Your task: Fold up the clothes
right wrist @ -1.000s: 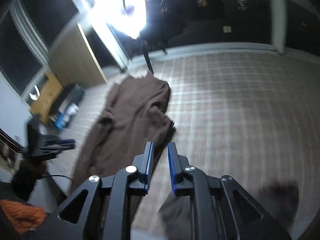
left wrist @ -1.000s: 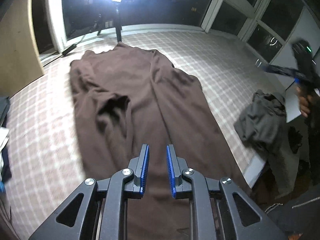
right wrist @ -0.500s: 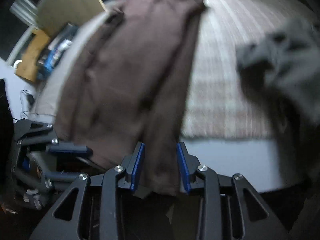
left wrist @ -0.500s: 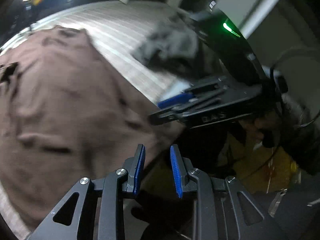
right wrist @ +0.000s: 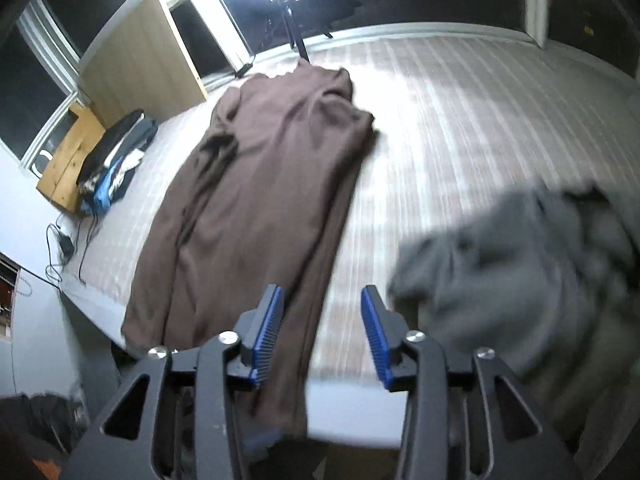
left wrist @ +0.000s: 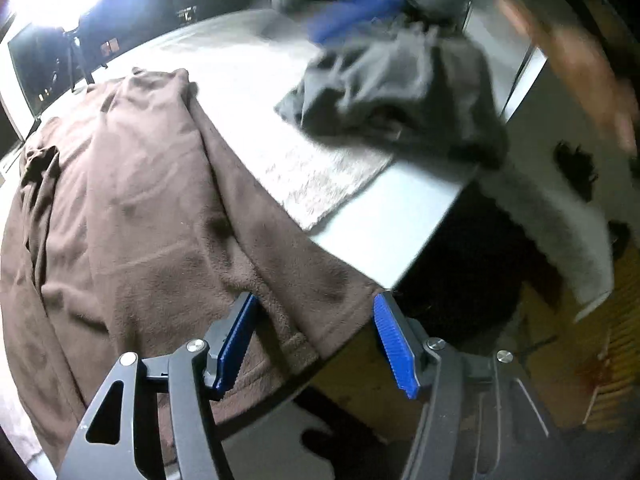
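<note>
- Left gripper (left wrist: pixel 314 336), nearest, jaws spreading apart, poised over the hem corner of the brown garment (left wrist: pixel 132 216) where it droops past the bed (left wrist: pixel 384 220) edge; cloth between the blue pads, not pinched.
- Right gripper (right wrist: pixel 322 334), jaws also widening, nothing pinched, above the brown garment's right border at the bed's near edge.
- Beyond, brown garment (right wrist: pixel 256 184) spread lengthwise across the checked cover (right wrist: pixel 460 120), collar end farthest.
- Right of it and apart, crumpled grey garment (right wrist: pixel 528 264), blurred.
- Farthest back, bright lamp on a tripod (right wrist: pixel 288 16).
</note>
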The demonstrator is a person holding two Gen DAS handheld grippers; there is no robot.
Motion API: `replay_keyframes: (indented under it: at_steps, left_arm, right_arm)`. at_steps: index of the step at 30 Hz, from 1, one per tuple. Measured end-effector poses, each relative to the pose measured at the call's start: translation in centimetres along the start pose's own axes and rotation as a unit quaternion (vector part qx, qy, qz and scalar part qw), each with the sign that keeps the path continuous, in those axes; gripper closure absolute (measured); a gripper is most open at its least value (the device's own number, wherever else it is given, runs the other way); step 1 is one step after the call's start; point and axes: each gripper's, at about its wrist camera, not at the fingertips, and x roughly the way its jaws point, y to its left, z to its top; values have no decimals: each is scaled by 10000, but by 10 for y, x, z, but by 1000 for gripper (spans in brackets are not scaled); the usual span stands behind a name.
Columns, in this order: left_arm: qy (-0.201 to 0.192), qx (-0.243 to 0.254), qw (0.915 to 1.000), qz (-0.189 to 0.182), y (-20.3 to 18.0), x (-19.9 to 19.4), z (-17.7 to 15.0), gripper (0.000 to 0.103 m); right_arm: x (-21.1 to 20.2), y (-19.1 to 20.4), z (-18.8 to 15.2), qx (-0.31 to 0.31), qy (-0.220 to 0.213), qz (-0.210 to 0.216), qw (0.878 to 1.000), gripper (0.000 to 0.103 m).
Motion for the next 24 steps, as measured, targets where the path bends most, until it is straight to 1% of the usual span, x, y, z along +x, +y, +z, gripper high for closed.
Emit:
replay_keyframes:
  at_steps: [1, 2, 4, 5, 6, 7, 8, 9, 10, 11, 13, 15, 17, 18, 20, 21, 22, 23, 24]
  left_arm:
    - [37, 29, 10000, 84, -2, 4, 1, 44]
    - [21, 13, 10000, 91, -1, 4, 0, 45]
    - [-17, -86, 9999, 49, 1, 4, 0, 46]
    - [-51, -125, 9999, 52, 4, 3, -1, 49]
    - [-82, -192, 9997, 87, 8, 1, -1, 65]
    - [-99, -315, 9994, 142, 15, -1, -1, 90]
    - [-96, -508, 9986, 109, 24, -2, -2, 103]
    - [-58, -921, 9956, -189, 38, -3, -3, 102]
    - [-50, -1424, 9881, -576, 55, -5, -5, 102]
    - [-69, -1769, 9814, -743, 66, -8, -9, 102]
    - [-142, -2196, 9723, -783, 85, -15, -17, 102]
    - [-256, -2341, 9683, -828, 92, -23, -24, 102]
    - [-341, -2384, 9666, -871, 93, -31, -30, 101]
    - [-355, -2277, 9697, -817, 89, -35, -32, 101]
    - [-340, -1914, 9791, -596, 73, -40, -31, 98]
    - [-304, -1712, 9835, -491, 64, -40, -28, 84]
    - [-260, -1524, 9870, -436, 54, -37, -22, 63]
    - [-241, -1369, 9895, -407, 47, -32, -14, 53]
    - [-241, -1193, 9918, -377, 38, -29, -11, 48]
  right_arm:
    - [10, 0, 16, -64, 1, 33, 10000, 55]
    - [21, 1, 32, -117, 19, 28, 9999, 53]
    - [49, 5, 55, -97, 63, -31, 9999, 53]
    - [66, 3, 67, -45, 109, -30, 9999, 53]
    - [83, 0, 80, 8, 156, -29, 9999, 53]
    - [100, -2, 92, 60, 202, -28, 9998, 53]
    - [117, -7, 104, 137, 276, -34, 9995, 53]
    - [132, -13, 112, 226, 367, -41, 9991, 53]
    - [146, -16, 119, 289, 445, -23, 9986, 53]
    - [157, -18, 124, 318, 508, 15, 9982, 53]
    - [170, -17, 127, 238, 543, 60, 9982, 52]
    - [171, -10, 128, 17, 399, 109, 9991, 52]
    - [172, -5, 129, -126, 499, 109, 9986, 53]
    - [172, -1, 129, -212, 536, 103, 9983, 53]
    - [171, 2, 128, -329, 624, 103, 9975, 53]
    - [168, 1, 127, -337, 632, 83, 9974, 53]
    - [164, 0, 126, -305, 608, 80, 9977, 53]
    - [160, -1, 125, -272, 584, 77, 9979, 53]
    - [156, -3, 124, -214, 564, 92, 9981, 53]
